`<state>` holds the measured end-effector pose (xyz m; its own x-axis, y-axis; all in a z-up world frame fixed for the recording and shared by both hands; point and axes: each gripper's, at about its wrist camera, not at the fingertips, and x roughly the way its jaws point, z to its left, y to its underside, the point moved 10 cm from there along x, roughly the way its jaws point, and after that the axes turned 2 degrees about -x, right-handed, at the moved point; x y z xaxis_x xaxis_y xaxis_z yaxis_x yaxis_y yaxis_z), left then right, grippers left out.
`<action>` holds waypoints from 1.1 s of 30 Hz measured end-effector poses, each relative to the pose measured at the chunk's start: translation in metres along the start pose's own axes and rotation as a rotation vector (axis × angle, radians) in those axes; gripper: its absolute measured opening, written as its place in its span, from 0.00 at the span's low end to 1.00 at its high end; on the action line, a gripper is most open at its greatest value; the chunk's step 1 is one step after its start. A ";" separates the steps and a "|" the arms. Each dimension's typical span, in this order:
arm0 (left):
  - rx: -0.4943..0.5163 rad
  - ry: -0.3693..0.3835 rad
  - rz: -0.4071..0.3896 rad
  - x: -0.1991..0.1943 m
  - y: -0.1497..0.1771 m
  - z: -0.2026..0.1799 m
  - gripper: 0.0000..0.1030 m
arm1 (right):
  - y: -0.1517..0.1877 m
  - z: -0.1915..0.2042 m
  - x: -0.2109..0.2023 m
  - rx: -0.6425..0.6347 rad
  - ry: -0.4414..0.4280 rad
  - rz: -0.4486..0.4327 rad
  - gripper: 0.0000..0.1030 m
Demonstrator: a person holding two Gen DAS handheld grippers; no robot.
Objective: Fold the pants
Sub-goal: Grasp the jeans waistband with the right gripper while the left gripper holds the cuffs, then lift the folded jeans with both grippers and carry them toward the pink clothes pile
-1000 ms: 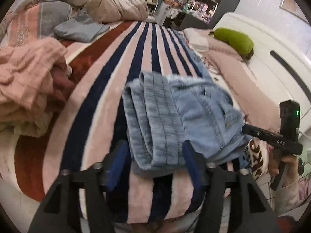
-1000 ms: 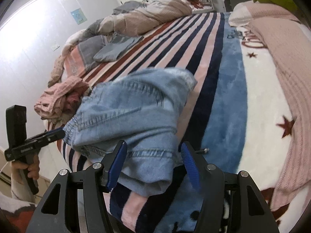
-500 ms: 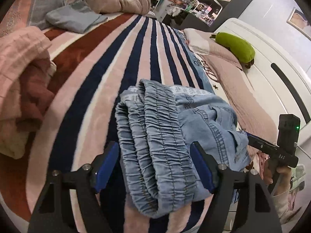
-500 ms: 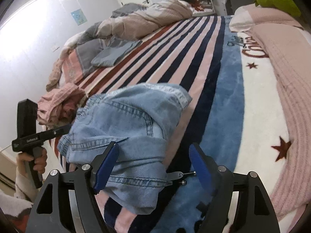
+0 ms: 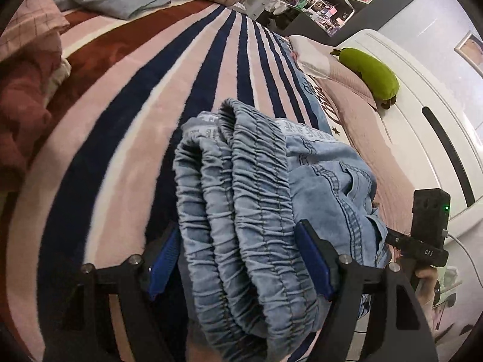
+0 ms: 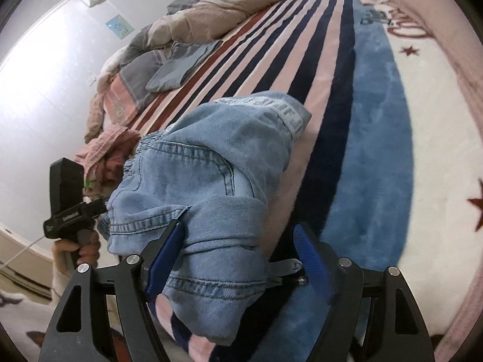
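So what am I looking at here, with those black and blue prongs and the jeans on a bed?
No robot: a person holds a two-fingered claw in each hand, each with a camera looking along its fingers. One picture is from the left claw, the other from the right claw. Both are open, with the folded jeans lying between the blue fingers, on a striped blanket. Each view shows the other hand's handle at its edge. A green pillow and heaped clothes lie farther off.

The folded denim pants [image 6: 208, 187] lie on the striped blanket [image 6: 326, 96]. The right gripper [image 6: 238, 256] stands spread wide over their near edge, its left pad against the cloth. Left of the pants, the left gripper [image 6: 68, 211] is hand-held.
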<state>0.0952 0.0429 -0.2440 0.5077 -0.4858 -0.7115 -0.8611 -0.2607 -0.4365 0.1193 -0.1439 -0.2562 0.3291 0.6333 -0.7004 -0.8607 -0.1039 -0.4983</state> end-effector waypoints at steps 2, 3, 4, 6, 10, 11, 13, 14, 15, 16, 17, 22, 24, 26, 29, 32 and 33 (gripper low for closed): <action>-0.001 -0.003 -0.001 0.003 -0.001 0.000 0.67 | 0.002 0.001 0.007 0.016 -0.024 0.015 0.69; 0.000 -0.006 0.000 0.004 -0.002 0.000 0.66 | 0.003 0.001 0.011 0.020 -0.031 0.023 0.69; 0.004 -0.009 0.000 0.005 -0.002 0.000 0.64 | 0.005 0.003 0.015 0.021 -0.037 0.032 0.69; 0.014 -0.016 0.000 0.005 -0.003 -0.002 0.59 | 0.006 0.005 0.019 0.020 -0.041 0.040 0.69; 0.048 -0.039 -0.005 0.004 -0.004 -0.007 0.44 | 0.006 0.014 0.024 0.005 -0.058 0.050 0.50; 0.060 -0.048 -0.008 0.003 -0.005 -0.009 0.41 | 0.006 0.015 0.024 -0.007 -0.047 0.050 0.46; 0.077 -0.061 -0.017 0.001 -0.006 -0.012 0.37 | 0.004 0.018 0.023 -0.042 -0.016 0.038 0.41; 0.085 -0.066 -0.022 -0.001 -0.007 -0.014 0.36 | 0.004 0.019 0.022 -0.047 -0.010 0.033 0.38; 0.095 -0.071 -0.027 -0.003 -0.008 -0.016 0.34 | 0.003 0.019 0.021 -0.052 -0.006 0.028 0.36; 0.100 -0.072 -0.032 -0.005 -0.009 -0.016 0.33 | 0.001 0.021 0.018 -0.059 -0.001 0.016 0.33; 0.105 -0.072 -0.039 -0.007 -0.010 -0.017 0.32 | 0.000 0.022 0.016 -0.062 -0.001 0.007 0.31; 0.147 -0.073 -0.073 -0.020 -0.018 -0.028 0.30 | -0.012 0.033 0.003 -0.085 0.009 -0.040 0.28; 0.161 -0.071 -0.090 -0.028 -0.022 -0.032 0.29 | -0.016 0.038 -0.003 -0.092 0.009 -0.056 0.28; 0.177 -0.068 -0.106 -0.036 -0.026 -0.035 0.29 | -0.021 0.043 -0.009 -0.103 0.010 -0.069 0.28; 0.200 -0.071 -0.135 -0.050 -0.033 -0.040 0.29 | -0.028 0.055 -0.017 -0.129 0.013 -0.092 0.28; 0.223 -0.077 -0.168 -0.067 -0.041 -0.044 0.29 | -0.037 0.068 -0.022 -0.148 0.008 -0.111 0.28; 0.230 -0.080 -0.181 -0.074 -0.043 -0.045 0.29 | -0.040 0.073 -0.024 -0.156 0.004 -0.119 0.28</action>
<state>0.0932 0.0524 -0.1483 0.6604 -0.3794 -0.6480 -0.7327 -0.1364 -0.6668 0.1174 -0.0988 -0.1820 0.4268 0.6450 -0.6339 -0.7449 -0.1466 -0.6508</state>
